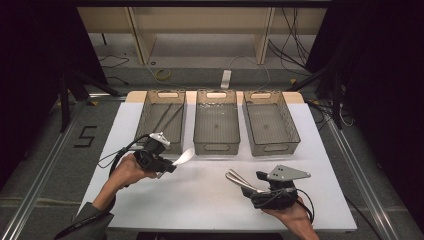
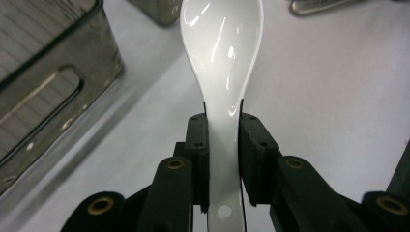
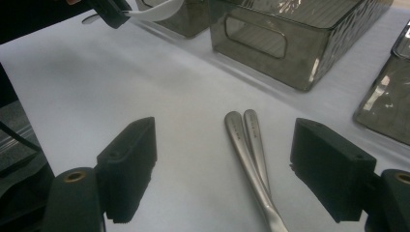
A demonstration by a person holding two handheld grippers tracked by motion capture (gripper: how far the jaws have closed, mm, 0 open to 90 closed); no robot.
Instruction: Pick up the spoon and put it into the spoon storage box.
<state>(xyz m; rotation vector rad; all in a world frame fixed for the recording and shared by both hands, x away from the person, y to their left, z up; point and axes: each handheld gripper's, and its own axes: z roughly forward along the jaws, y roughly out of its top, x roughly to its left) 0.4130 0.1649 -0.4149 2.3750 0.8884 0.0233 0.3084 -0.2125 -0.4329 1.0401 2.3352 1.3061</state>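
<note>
**Risk: glossy spoon slipping from a narrow pinch**

Right gripper (image 3: 222, 169) stands wide open, holding nothing; two metal utensils (image 3: 249, 154) lie on the table between its jaws. Left gripper (image 2: 223, 159) pinches the white spoon (image 2: 222, 53) by its handle, held above the table (image 1: 200, 195) just short of the left bin (image 1: 162, 120). The smooth handle could twist or slide out; a tilt might drop it short of the bins.

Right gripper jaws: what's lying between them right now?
In the right gripper view, the right gripper stands open with two metal utensil handles lying side by side on the white table between its jaws, untouched by either pad.
</note>
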